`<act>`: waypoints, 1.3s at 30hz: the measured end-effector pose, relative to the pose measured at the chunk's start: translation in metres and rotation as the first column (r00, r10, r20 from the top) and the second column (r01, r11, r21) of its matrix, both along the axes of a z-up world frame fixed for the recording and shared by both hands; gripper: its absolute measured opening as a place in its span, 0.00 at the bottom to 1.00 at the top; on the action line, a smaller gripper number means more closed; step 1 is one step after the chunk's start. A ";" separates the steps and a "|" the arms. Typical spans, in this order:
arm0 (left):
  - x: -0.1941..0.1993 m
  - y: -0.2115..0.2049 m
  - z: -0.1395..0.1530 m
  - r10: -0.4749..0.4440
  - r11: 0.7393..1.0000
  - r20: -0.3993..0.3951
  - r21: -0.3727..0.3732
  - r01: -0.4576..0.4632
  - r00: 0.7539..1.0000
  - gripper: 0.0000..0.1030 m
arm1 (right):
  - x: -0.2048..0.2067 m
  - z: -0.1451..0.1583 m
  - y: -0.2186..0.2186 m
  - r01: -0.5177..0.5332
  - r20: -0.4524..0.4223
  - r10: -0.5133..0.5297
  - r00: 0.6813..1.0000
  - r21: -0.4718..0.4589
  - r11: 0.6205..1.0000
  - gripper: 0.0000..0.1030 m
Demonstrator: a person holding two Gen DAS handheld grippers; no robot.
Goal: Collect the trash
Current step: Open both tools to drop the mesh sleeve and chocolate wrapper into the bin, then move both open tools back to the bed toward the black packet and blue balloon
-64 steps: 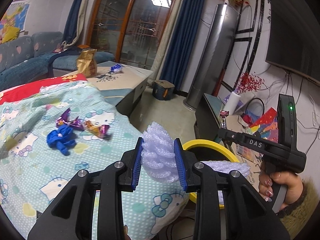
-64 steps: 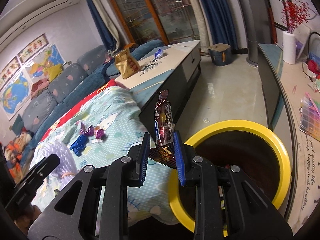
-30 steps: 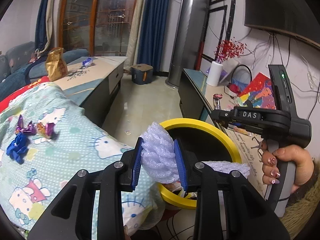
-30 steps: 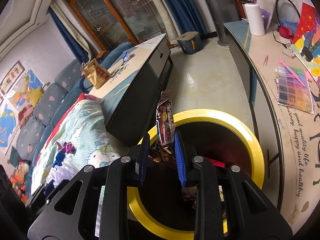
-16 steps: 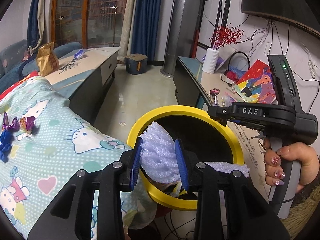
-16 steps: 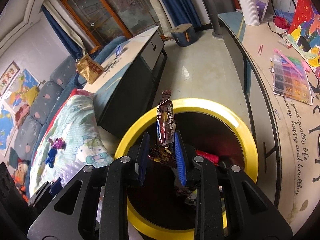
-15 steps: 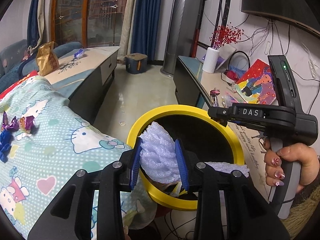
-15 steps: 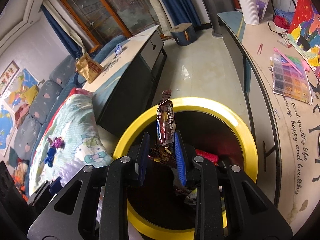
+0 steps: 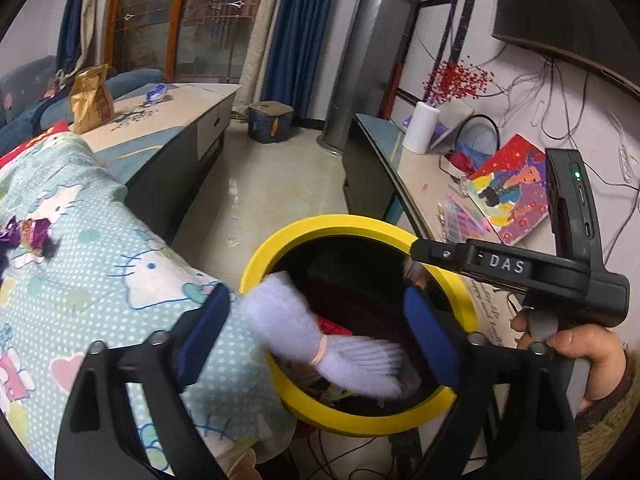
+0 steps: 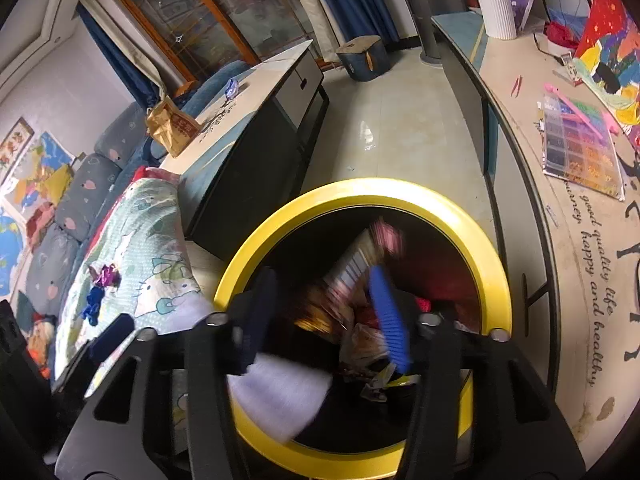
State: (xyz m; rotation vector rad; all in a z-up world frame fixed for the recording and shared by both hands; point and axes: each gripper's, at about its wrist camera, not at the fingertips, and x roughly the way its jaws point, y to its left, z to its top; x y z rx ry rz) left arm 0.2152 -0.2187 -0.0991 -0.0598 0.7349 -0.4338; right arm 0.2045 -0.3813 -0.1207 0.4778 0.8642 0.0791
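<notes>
Leftmost, candy wrappers lie on the patterned quilt, well apart from the yellow-rimmed bin. Next, the left gripper stands over the bin mouth, its jaws just sprung wide, and the white foam net between them touches neither pad, blurred, partly inside the rim. Rightward, the right gripper, held in a hand, has its jaws just parted halfway over the same bin, the snack wrapper tilted and blurred between them against the right pad.
</notes>
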 end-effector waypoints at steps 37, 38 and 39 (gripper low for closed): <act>-0.081 0.145 0.061 0.330 0.944 0.188 -0.064 -0.323 0.925 0.93 | -0.036 0.072 0.134 -0.291 0.248 0.332 0.910 -0.188 0.938 0.58; -0.083 0.150 0.062 0.339 0.941 0.190 -0.066 -0.332 0.922 0.93 | -0.038 0.072 0.138 -0.302 0.251 0.344 0.905 -0.191 0.934 0.58; -0.084 0.152 0.063 0.344 0.939 0.190 -0.068 -0.338 0.919 0.93 | -0.039 0.073 0.141 -0.309 0.253 0.352 0.901 -0.193 0.931 0.58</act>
